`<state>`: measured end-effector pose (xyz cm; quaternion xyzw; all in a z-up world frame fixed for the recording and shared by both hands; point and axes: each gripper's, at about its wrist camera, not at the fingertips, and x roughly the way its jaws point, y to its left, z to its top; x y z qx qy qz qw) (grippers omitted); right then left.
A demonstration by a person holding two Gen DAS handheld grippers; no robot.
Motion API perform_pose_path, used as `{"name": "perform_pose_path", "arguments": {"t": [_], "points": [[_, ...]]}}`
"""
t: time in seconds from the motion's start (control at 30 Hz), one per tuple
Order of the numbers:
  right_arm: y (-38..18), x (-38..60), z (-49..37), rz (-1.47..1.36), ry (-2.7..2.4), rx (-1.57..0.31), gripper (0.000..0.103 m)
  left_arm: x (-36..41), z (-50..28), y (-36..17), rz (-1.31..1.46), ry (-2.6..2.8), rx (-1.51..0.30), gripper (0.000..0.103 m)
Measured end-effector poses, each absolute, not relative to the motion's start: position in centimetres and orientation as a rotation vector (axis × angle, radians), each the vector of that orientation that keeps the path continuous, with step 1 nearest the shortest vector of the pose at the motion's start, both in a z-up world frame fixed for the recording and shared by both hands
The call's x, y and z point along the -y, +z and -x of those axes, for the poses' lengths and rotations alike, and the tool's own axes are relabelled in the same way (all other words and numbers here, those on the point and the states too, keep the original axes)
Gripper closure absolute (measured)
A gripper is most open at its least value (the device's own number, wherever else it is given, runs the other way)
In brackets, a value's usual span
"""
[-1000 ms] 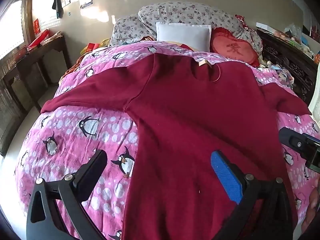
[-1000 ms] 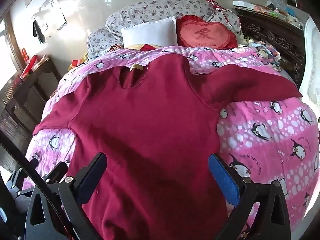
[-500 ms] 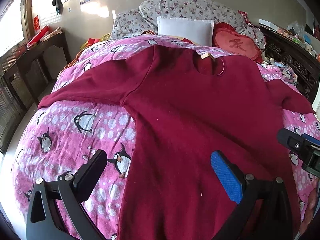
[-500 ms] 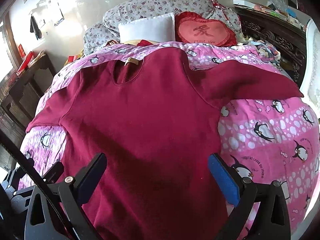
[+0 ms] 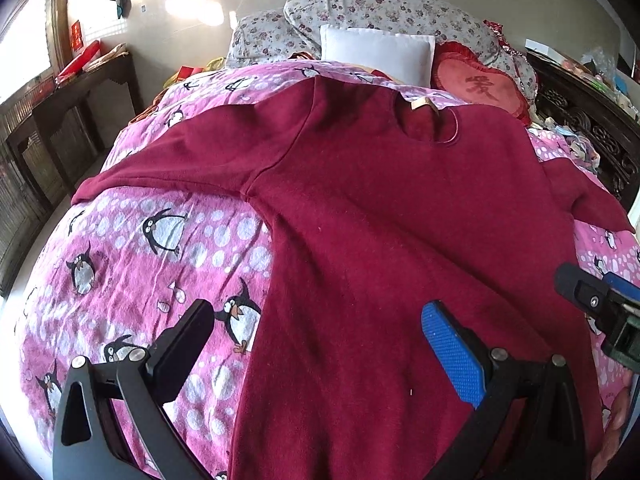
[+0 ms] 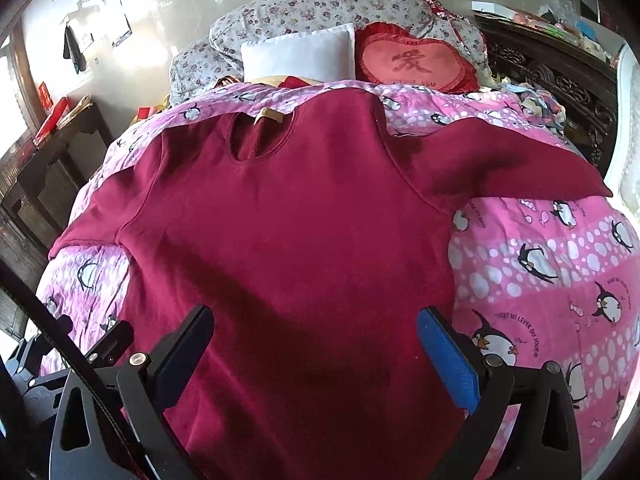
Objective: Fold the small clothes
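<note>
A dark red long-sleeved top (image 5: 392, 232) lies flat on the pink penguin quilt (image 5: 160, 248), neck away from me, both sleeves spread out to the sides. My left gripper (image 5: 316, 340) is open and empty, held above the top's lower left edge. My right gripper (image 6: 316, 340) is open and empty above the top's (image 6: 288, 240) lower middle. The right gripper's tip (image 5: 592, 300) shows at the right edge of the left wrist view. The left gripper (image 6: 92, 352) shows at the lower left of the right wrist view.
A white pillow (image 5: 376, 52), a red heart cushion (image 5: 480, 84) and floral pillows (image 5: 384, 8) sit at the head of the bed. A dark wooden side table (image 5: 60, 112) stands to the left. A carved dark headboard (image 6: 560, 80) with clutter is at the right.
Both grippers have moved forward and a little higher over the top. The top has not moved.
</note>
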<state>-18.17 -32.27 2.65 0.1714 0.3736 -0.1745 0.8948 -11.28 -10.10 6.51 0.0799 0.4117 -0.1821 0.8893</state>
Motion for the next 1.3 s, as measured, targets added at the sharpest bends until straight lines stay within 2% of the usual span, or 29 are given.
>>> {"name": "perform_pose_path", "arguments": {"t": [0.67,1.3], "points": [[2.4,31.7,17.7,-0.293,-0.375,-0.714,0.0,10.0,11.7,6.2,-0.171,-0.372,-0.839,0.0],[1.9,31.1,16.9,-0.29,-0.374,-0.779,0.0,10.0,11.7,6.2,-0.173,-0.373,-0.84,0.0]]}}
